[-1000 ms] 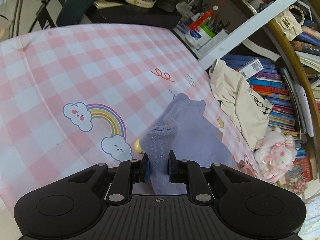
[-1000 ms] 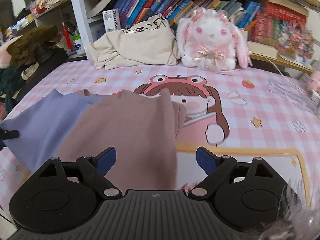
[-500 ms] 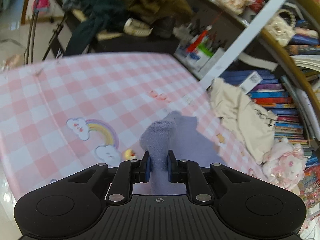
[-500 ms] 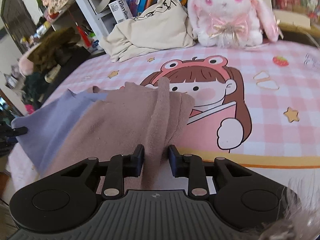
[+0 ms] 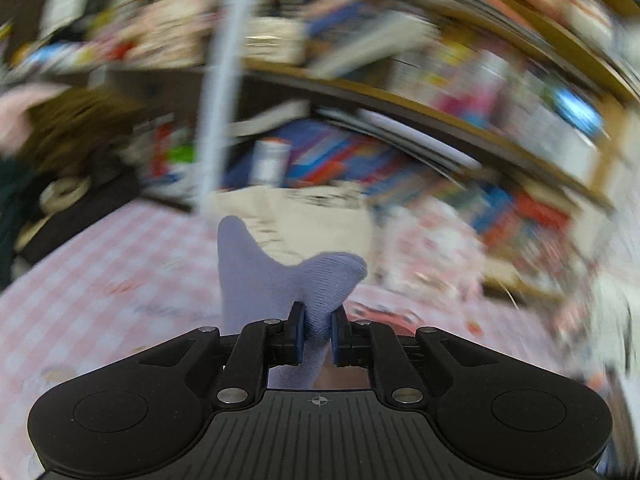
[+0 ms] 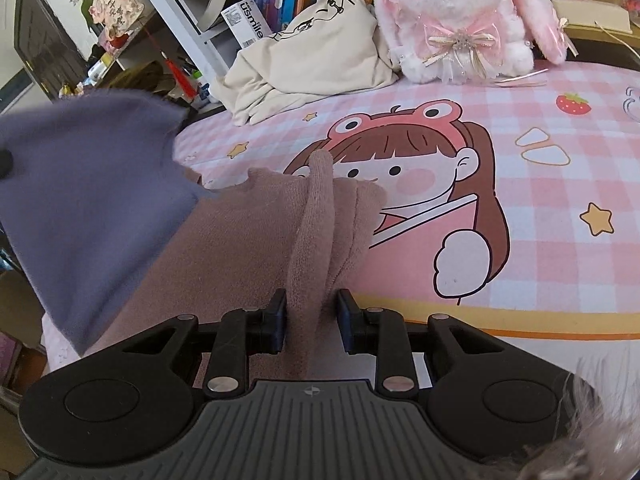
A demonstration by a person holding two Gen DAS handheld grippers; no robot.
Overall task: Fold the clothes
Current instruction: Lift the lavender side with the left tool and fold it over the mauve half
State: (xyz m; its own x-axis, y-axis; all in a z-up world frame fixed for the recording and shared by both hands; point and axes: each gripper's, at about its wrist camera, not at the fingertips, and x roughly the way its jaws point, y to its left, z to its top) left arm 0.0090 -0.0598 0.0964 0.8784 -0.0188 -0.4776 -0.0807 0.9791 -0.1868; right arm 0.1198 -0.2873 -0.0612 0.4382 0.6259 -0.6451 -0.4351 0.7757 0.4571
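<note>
The left tool (image 5: pixel 315 330) pinches the lilac end of the two-tone knit garment (image 6: pixel 224 240) lifted off the pink checked tabletop (image 6: pixel 560 240), while the right tool (image 6: pixel 311 322) clamps a ridge of its mauve part, which lies on the tabletop.

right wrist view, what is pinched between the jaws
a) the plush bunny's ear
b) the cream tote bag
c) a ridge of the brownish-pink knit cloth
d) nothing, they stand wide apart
c: the right gripper has its jaws closed on a raised fold of the brownish-pink knit cloth, while the plush bunny and the cream bag sit far back by the shelf.
</note>
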